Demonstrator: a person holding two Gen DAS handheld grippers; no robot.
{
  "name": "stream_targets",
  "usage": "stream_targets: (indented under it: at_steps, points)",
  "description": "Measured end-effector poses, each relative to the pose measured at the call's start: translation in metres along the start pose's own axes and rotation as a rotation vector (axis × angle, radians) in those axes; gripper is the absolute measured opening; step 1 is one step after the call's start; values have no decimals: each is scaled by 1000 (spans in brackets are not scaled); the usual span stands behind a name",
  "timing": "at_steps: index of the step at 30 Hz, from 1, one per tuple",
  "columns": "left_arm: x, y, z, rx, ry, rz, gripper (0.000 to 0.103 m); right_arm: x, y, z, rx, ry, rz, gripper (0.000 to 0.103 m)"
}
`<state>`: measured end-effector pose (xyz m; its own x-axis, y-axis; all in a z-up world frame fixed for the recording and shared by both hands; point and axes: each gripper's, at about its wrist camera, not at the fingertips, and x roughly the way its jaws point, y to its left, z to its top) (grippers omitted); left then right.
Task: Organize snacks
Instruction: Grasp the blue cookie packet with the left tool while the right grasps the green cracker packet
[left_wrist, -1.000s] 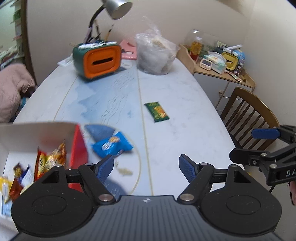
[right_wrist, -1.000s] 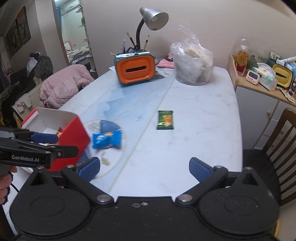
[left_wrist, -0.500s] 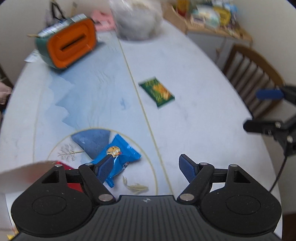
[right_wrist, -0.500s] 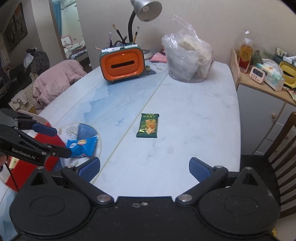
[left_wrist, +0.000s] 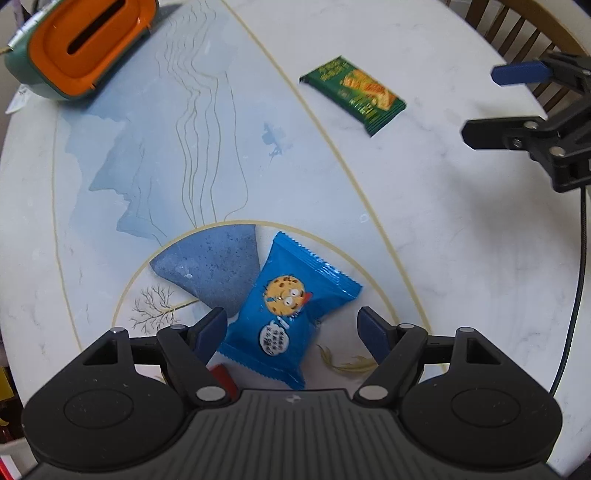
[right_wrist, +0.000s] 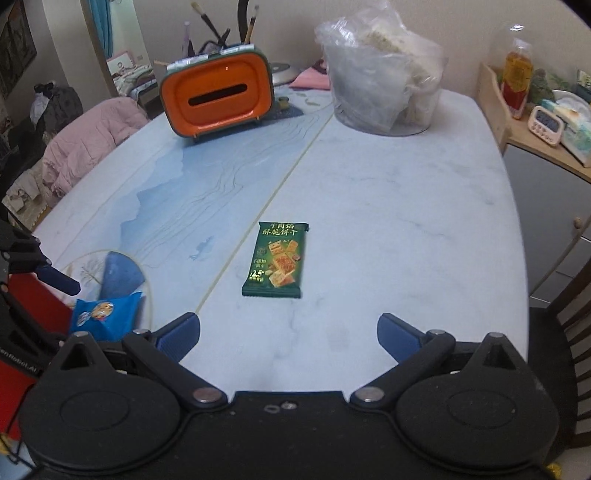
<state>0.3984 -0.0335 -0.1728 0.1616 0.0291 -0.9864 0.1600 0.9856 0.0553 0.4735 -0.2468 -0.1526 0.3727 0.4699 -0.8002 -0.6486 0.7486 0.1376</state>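
Note:
A blue cookie packet (left_wrist: 288, 314) lies flat on the white table (left_wrist: 424, 229). My left gripper (left_wrist: 291, 330) points straight down over it, open, its blue pads either side of the packet without touching. The same blue cookie packet (right_wrist: 105, 314) shows at the left of the right wrist view. A green cracker packet (right_wrist: 277, 258) lies mid-table, ahead of my open right gripper (right_wrist: 288, 332), which holds nothing. In the left wrist view the green cracker packet (left_wrist: 352, 94) lies at the upper right, with the right gripper (left_wrist: 498, 107) beyond it. A red snack box (right_wrist: 33, 314) stands at the left edge.
An orange and green holder (right_wrist: 218, 96) and a clear plastic bag (right_wrist: 384, 74) stand at the table's far end. A wooden chair (right_wrist: 569, 306) is at the right, and a side cabinet (right_wrist: 535, 147) with small items behind it. A pink garment (right_wrist: 88, 144) lies left.
My left gripper has tipped downward and dropped from over the red box to straddle the blue packet. My right gripper has come forward and lower toward the green packet. Both stay open.

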Motion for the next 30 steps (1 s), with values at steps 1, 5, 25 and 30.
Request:
stream_targets:
  at_steps: [1, 5, 25, 30]
  points:
    - [4, 1, 3, -2, 13, -1, 77, 6, 1, 2, -6, 6, 0, 103]
    - [17, 6, 9, -8, 36, 21, 77, 31, 1, 13, -14, 18, 1, 102]
    - [22, 11, 7, -48, -5, -28, 52, 97, 25, 29, -82, -8, -102, 73]
    - [18, 4, 3, -66, -27, -18, 49, 94, 28, 27, -91, -24, -92, 55]
